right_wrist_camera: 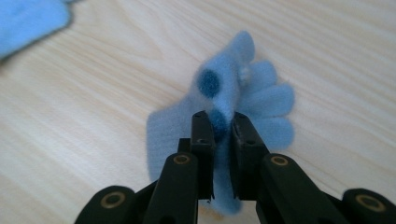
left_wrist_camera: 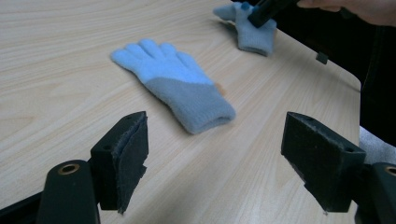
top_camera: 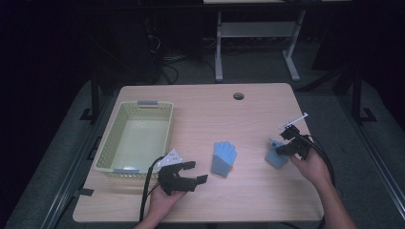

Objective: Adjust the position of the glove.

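Tabletop (top_camera: 200, 114) bears an empty basket (top_camera: 143, 112) and both gloves. Middle glove (top_camera: 224, 157) lies untouched before the left gripper (top_camera: 192, 172), jaws wide. Right gripper (right_wrist_camera: 220, 122) pinches the right-hand glove (right_wrist_camera: 261, 100), unlifted; likely both await binning.

No text, label, brand, number or sign can be read on anything in the high view or either gripper view.

pale green basket (top_camera: 136, 138), wooden table (top_camera: 200, 109).
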`<state>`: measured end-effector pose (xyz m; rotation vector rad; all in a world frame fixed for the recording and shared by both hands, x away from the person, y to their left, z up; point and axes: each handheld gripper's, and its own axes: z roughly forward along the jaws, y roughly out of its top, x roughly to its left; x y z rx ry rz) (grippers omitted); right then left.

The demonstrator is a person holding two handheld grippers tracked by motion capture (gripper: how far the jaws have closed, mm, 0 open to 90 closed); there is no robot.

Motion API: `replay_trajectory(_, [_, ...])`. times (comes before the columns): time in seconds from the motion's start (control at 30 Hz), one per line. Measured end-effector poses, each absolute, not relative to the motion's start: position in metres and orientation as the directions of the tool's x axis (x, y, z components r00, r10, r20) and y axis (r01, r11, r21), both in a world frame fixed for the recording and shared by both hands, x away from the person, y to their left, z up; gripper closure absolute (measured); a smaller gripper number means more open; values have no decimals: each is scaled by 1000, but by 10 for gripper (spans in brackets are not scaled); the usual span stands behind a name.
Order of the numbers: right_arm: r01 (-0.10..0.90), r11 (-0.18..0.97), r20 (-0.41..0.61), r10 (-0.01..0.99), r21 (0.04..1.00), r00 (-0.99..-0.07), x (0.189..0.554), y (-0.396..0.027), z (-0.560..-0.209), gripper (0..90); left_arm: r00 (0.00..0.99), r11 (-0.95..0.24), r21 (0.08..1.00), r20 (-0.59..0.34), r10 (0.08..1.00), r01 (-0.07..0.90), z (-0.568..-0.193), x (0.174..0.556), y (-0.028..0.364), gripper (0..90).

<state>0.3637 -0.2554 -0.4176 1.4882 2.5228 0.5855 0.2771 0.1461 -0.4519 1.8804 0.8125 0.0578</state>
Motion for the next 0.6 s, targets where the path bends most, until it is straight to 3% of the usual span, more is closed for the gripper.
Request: replay_trajectory(0.6, [715, 494, 60, 801, 495, -596, 345, -217, -371, 812, 758, -209, 835, -321, 568, 510, -450, 278, 151, 229])
